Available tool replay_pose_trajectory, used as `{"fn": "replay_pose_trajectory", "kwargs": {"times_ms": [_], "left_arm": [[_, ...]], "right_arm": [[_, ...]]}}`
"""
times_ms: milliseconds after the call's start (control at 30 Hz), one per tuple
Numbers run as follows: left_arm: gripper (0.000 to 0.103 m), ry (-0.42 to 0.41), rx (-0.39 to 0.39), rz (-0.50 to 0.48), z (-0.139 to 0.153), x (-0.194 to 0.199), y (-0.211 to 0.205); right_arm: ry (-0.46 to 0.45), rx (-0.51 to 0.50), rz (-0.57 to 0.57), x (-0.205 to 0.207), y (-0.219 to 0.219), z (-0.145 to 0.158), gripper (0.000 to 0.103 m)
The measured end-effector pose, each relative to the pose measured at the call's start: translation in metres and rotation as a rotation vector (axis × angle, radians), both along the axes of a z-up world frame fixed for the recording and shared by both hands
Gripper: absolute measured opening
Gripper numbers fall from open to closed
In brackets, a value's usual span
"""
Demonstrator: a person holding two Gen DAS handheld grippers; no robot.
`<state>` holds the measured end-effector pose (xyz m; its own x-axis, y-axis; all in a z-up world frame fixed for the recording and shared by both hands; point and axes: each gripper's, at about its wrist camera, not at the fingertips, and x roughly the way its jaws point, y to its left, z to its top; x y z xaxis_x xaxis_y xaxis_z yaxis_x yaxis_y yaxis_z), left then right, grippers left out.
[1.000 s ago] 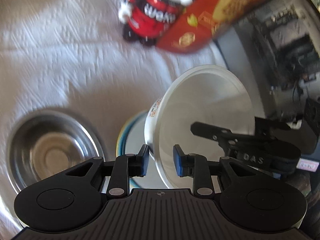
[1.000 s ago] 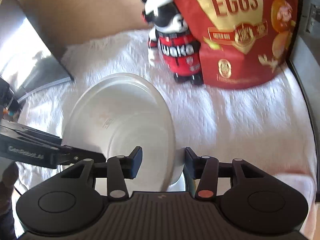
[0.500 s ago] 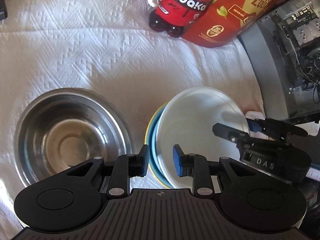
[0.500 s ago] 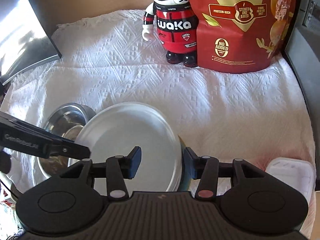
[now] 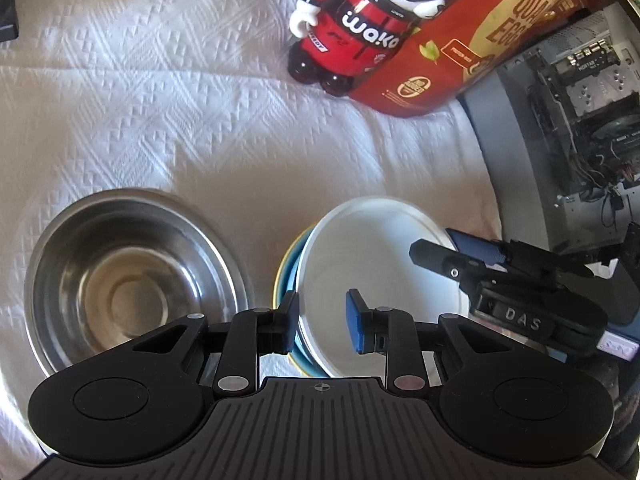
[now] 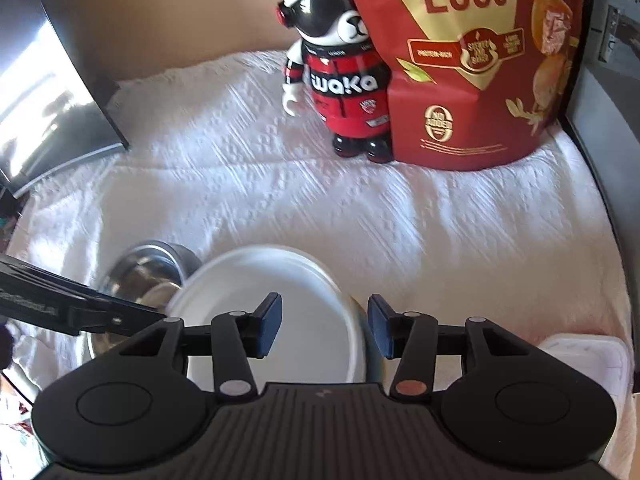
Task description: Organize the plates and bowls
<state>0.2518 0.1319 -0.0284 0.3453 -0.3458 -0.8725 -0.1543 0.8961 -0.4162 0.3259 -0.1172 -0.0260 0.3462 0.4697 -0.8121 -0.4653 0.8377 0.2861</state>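
- Left wrist view: The white bowl (image 5: 376, 280) sat nested in a blue bowl with a yellow rim (image 5: 289, 272) at lower centre-right of the frame, on the white cloth (image 5: 160, 120). The left gripper (image 5: 322, 320) stood at the bowl's near rim, jaws narrowly parted astride that rim; whether the pads pressed on it could not be told. The steel bowl (image 5: 132, 280) lay at lower left, just beside the stack and apart from it. The right gripper (image 5: 448, 252) entered from the right edge, its fingers at the white bowl's far-right rim.
- Right wrist view: The white bowl (image 6: 276, 312) filled the lower centre, its right rim passing between the parted jaws of the right gripper (image 6: 324, 330); contact of the pads could not be told. The steel bowl (image 6: 152, 276) showed at centre-left, behind the white one. The left gripper (image 6: 120, 316) reached in from the left edge to the white bowl's left rim.
- Judgement: The two grippers flanked the white bowl on opposite rims; the steel bowl lay nearer the left gripper, so any coming move on it would likely fall to that hand.
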Motion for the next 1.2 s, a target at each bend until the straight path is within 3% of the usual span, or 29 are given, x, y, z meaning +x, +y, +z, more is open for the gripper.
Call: {"fn": "replay_pose_trajectory", "kwargs": {"times_ms": [267,400,467,533,633,700,800,933,1033,1200], "left_arm": [[0.028,-0.014,-0.022,0.007,-0.005,0.004,0.005],[0.028,-0.083,-0.062,0.029,0.012,-0.009,0.021],[0.028,-0.135,-0.059,0.069,0.023,-0.020,0.035],[0.028,-0.188,-0.014,0.140,0.032,-0.036,0.053],[0.028,-0.244,0.132,0.274,0.037,-0.068,0.078],[0.028,-0.240,0.192,0.359,0.029,-0.090,0.091],[0.029,-0.188,0.150,0.442,0.006,-0.111,0.107],[0.029,-0.150,0.164,0.508,-0.017,-0.124,0.112],[0.029,-0.119,0.204,0.536,-0.031,-0.129,0.112],[0.029,-0.055,0.172,0.559,-0.055,-0.134,0.121]], "right_arm": [[0.002,-0.003,0.006,0.007,0.003,-0.002,0.050],[-0.094,-0.041,0.035,0.007,0.004,0.026,0.051],[-0.143,-0.033,0.075,0.009,0.011,0.047,0.058],[-0.169,-0.027,0.127,0.013,0.026,0.062,0.060],[-0.148,-0.039,0.228,0.022,0.067,0.068,0.062],[-0.084,-0.056,0.302,0.029,0.101,0.060,0.064],[0.021,-0.130,0.403,0.036,0.155,0.031,0.064],[0.020,-0.257,0.497,0.033,0.206,0.002,0.064],[0.057,-0.313,0.535,0.033,0.224,-0.019,0.064],[0.141,-0.378,0.536,0.033,0.234,-0.051,0.064]]}}
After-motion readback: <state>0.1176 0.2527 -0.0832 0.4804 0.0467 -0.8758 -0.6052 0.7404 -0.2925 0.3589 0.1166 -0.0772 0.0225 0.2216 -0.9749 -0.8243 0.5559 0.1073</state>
